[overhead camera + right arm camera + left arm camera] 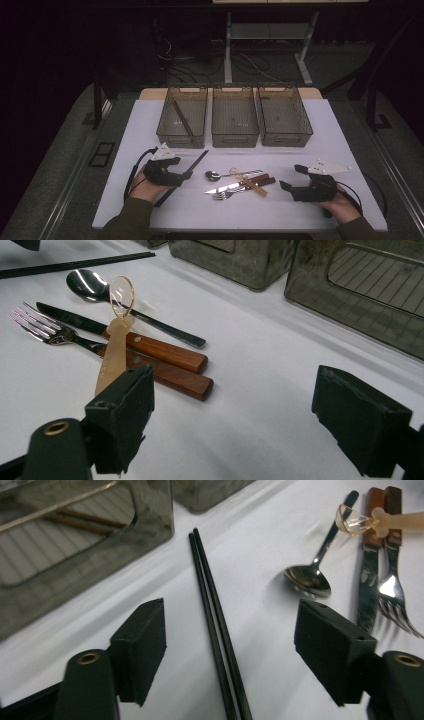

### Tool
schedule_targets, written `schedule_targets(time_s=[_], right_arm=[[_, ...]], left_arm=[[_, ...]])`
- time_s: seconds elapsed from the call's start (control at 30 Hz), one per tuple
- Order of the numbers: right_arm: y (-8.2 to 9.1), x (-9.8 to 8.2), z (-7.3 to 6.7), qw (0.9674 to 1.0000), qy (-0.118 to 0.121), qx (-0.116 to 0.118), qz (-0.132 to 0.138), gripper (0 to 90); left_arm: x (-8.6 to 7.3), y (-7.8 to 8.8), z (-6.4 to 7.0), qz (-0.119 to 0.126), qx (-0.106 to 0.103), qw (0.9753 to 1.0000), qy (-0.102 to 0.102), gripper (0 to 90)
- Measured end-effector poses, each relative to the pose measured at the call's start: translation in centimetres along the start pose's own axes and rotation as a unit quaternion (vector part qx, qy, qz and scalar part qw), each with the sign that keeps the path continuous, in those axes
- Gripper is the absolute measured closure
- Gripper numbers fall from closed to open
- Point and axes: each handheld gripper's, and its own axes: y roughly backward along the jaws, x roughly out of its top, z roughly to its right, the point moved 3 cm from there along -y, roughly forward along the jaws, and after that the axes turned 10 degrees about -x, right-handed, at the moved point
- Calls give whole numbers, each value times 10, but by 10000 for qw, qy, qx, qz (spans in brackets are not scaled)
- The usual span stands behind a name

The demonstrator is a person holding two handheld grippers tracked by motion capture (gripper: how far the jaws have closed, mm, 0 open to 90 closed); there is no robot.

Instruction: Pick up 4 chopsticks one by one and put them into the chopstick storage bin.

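- Right now the left tongs (191, 174) are standing open over the black chopsticks (216, 625), which are lying side by side on the white tabletop (320, 150), between the two jaws and untouched by either pad.
- The right tongs (284, 186) are also gaping open, holding nothing, near the cutlery pile.
- Judging by their look, the chopsticks are light, stiff, thin and smooth, so they are likely to slip or scissor apart; taking hold of both together around mid-length, squarely across the pair, seems safest.
- Just beside them a spoon (308, 578), a knife (369, 575), a fork (393, 587) and a pale plastic spoon (372, 521) are lying clustered.
- Three grey bins are standing behind; the left bin (165, 127) is holding brown chopsticks (183, 119).
- Nothing is blocking the reach.
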Motion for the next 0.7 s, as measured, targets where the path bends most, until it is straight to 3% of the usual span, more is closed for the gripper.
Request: schedule_targets(time_s=[0.23,0.47,0.7], right_arm=[[-1,0,-1,10000,34,-10,-19,173],[-1,0,-1,10000,92,-20,-23,173],[-1,0,-1,9999,119,-24,-25,173]], left_arm=[[-15,13,-1,-10,-3,9999,165,497],[-18,12,0,-112,-57,9997,224,698],[-21,8,-2,-271,-147,9991,282,787]])
